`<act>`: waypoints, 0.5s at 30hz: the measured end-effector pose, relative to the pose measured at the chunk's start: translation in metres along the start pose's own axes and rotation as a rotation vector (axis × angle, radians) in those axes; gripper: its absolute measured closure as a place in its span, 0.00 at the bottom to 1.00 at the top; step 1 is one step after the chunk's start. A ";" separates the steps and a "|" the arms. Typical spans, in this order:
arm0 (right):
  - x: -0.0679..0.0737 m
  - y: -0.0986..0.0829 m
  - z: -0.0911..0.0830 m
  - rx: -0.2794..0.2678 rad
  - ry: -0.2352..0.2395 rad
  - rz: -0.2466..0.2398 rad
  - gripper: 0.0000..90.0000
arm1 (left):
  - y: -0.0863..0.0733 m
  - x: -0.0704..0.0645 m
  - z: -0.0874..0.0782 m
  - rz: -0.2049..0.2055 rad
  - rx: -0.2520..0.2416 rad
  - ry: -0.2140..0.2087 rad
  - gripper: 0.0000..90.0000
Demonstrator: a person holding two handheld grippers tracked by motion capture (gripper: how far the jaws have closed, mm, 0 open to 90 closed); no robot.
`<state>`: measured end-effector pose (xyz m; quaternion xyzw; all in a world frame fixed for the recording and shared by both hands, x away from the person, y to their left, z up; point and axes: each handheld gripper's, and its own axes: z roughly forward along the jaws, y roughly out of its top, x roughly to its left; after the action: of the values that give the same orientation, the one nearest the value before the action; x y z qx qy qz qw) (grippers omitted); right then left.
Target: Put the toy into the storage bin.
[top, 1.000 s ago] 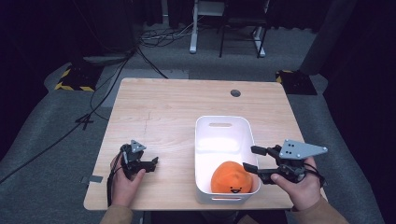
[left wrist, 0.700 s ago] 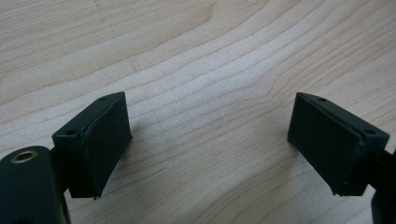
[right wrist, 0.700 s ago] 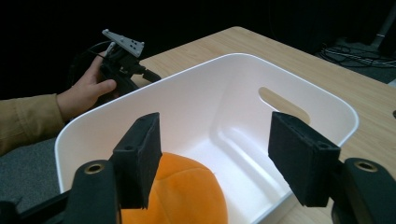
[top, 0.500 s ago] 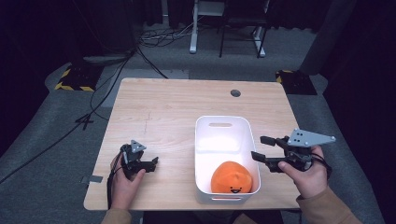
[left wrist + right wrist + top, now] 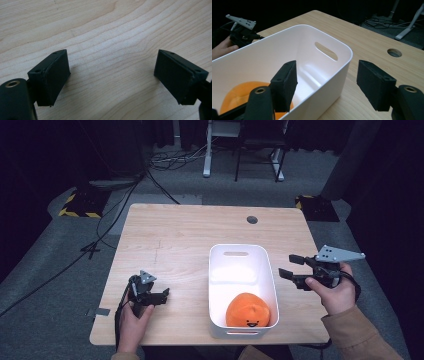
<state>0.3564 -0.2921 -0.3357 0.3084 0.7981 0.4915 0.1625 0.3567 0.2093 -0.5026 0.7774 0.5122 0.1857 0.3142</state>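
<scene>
A white plastic bin (image 5: 219,270) stands on the right half of the wooden table (image 5: 175,240). An orange plush toy with a small face (image 5: 248,310) lies in its near end. My right gripper (image 5: 287,264) is open beside the bin's right wall, level with the bin's middle. In the right gripper view, the right gripper (image 5: 329,82) has one jaw over the bin's inside and the other outside the bin's rim (image 5: 342,50), with the plush (image 5: 232,97) low at the left. My left gripper (image 5: 152,294) rests open near the front left, over bare wood, as the left gripper (image 5: 112,75) in its own view confirms.
A round cable hole (image 5: 252,219) is in the tabletop at the back right. The other hand and its gripper (image 5: 240,28) show beyond the bin. Cables (image 5: 125,200) and yellow-black striped blocks (image 5: 77,205) lie on the floor behind the table.
My right gripper has moved away from the person along the bin's right side, from beside the plush to the bin's middle. The left gripper has stayed put.
</scene>
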 end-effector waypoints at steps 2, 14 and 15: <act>-0.006 -0.004 0.001 0.008 -0.009 0.012 0.37 | 0.000 0.000 0.000 0.000 0.000 0.000 0.15; -0.030 -0.025 0.002 0.055 -0.081 0.064 0.37 | -0.001 -0.001 0.000 -0.010 -0.004 0.008 0.15; -0.032 -0.028 0.002 0.070 -0.099 0.049 0.37 | -0.001 -0.001 0.000 -0.010 -0.004 0.008 0.15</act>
<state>0.3724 -0.3206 -0.3628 0.3574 0.7980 0.4512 0.1785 0.3558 0.2083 -0.5028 0.7735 0.5169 0.1884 0.3148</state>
